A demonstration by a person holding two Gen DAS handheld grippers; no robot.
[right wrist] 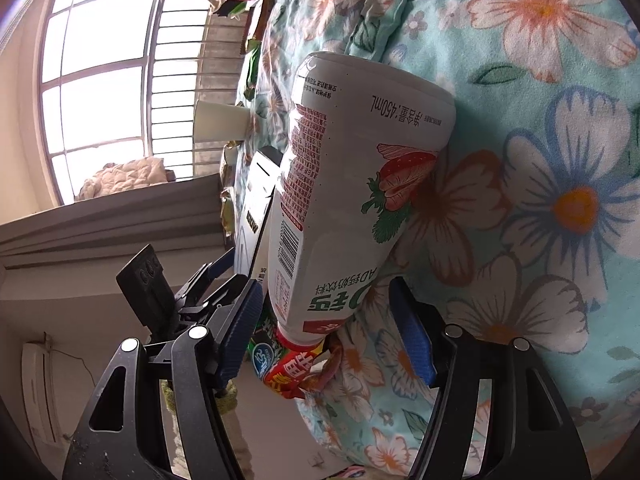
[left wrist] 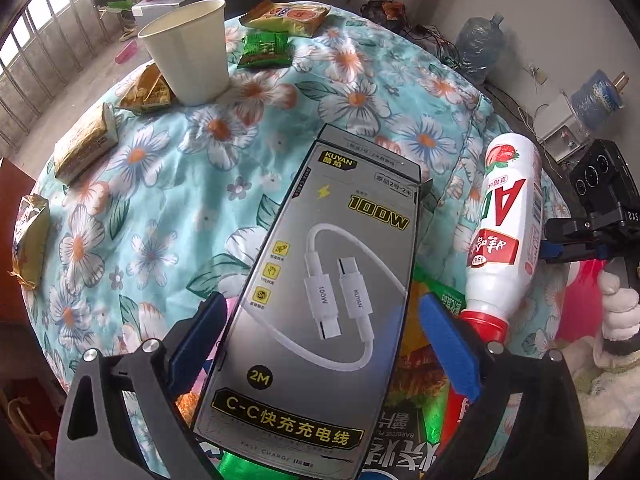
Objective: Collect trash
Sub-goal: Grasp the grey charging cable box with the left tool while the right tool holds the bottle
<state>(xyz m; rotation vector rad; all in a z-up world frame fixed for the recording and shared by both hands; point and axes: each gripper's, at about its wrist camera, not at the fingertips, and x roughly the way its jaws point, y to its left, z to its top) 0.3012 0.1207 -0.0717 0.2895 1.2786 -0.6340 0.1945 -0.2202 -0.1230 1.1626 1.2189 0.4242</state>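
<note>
Trash nearest you: grey cable box (left wrist: 320,300) lies between pads of your left gripper (left wrist: 320,316), jaws spread wide, neither pad touching it; box rests on snack bags piled below. Your right gripper (right wrist: 326,328) holds strawberry milk bottle (right wrist: 352,200) cap-end toward you; whether pads press it, cannot tell. Farther out on floral cloth (left wrist: 160,208): white paper cup (left wrist: 190,52) upright, brown wrapper (left wrist: 84,148) left of it, green packet (left wrist: 264,50) and yellow packet (left wrist: 286,16) beyond.
</note>
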